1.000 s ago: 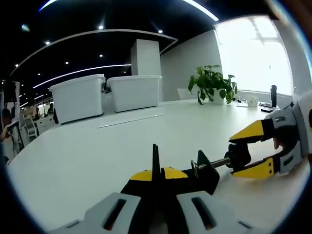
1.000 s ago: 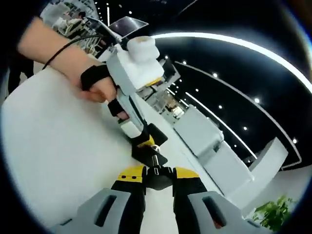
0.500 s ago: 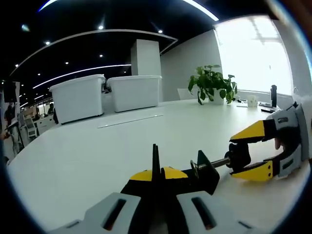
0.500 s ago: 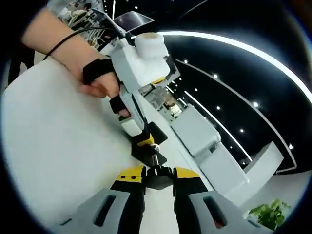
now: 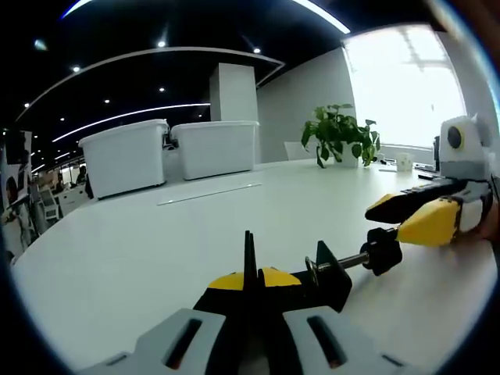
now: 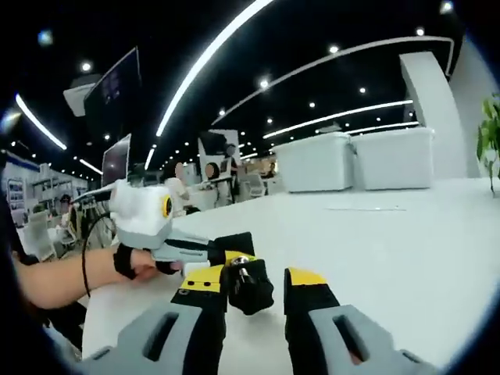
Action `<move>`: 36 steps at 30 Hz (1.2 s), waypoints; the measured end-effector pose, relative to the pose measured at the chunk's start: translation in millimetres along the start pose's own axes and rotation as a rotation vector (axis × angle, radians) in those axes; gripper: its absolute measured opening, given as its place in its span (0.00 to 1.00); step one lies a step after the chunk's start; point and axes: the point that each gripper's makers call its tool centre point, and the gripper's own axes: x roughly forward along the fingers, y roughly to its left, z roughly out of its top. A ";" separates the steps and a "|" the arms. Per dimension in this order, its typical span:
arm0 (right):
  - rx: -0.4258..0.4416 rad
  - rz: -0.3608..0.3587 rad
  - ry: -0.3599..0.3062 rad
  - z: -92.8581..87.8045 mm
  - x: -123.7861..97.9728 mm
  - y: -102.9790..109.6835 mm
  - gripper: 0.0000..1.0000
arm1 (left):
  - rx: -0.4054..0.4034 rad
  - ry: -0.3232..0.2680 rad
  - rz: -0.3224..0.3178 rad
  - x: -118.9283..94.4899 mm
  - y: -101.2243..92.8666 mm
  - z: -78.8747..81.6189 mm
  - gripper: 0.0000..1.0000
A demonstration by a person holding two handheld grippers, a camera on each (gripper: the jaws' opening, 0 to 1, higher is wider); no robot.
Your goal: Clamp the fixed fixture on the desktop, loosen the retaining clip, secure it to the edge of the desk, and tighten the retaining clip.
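Black metal clamp fixture with a threaded silver screw and a round black knob (image 5: 336,269), lying on the white desktop (image 5: 180,242), pinched at its body by the left gripper (image 5: 248,281), whose yellow-tipped black jaws meet tight on a thin upright black plate of the fixture. Screw pointing away from the left gripper toward the right gripper (image 5: 410,215), with the knob (image 5: 383,250) at its far end. In the left gripper view, right gripper's yellow tips just past the knob and slightly above it, close to each other; contact with the knob not clear from that side. Seen from the right gripper view, the same knob (image 6: 248,287) sitting between the right gripper's own two yellow-tipped jaws (image 6: 254,280), jaws spread with a visible gap on either side of the knob, so parted and not biting. Beyond the knob in that view, the left gripper's white housing and a hand (image 6: 144,264) with a black strap around it, forearm reaching in from the side. Given by the left gripper view alone: a green potted plant (image 5: 340,137) beyond the fixture by a bright window, and two large white bins (image 5: 168,152) farther back. Given by the right gripper view alone: dark monitors (image 6: 117,129) behind the left gripper.
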 end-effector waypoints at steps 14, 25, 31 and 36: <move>-0.042 0.022 0.051 -12.5 5.1 12.2 0.19 | 0.000 0.000 0.000 -0.2 -0.5 0.1 0.05; -0.327 -0.013 0.015 -12.2 3.2 24.9 0.19 | 0.002 -0.001 0.000 1.2 1.0 1.1 0.05; -0.527 -0.047 0.015 -12.7 3.6 31.6 0.20 | 0.002 -0.001 0.001 1.4 1.5 1.1 0.05; -0.579 -0.055 0.016 -9.9 7.1 26.6 0.20 | 0.001 0.000 0.002 1.0 1.3 0.8 0.05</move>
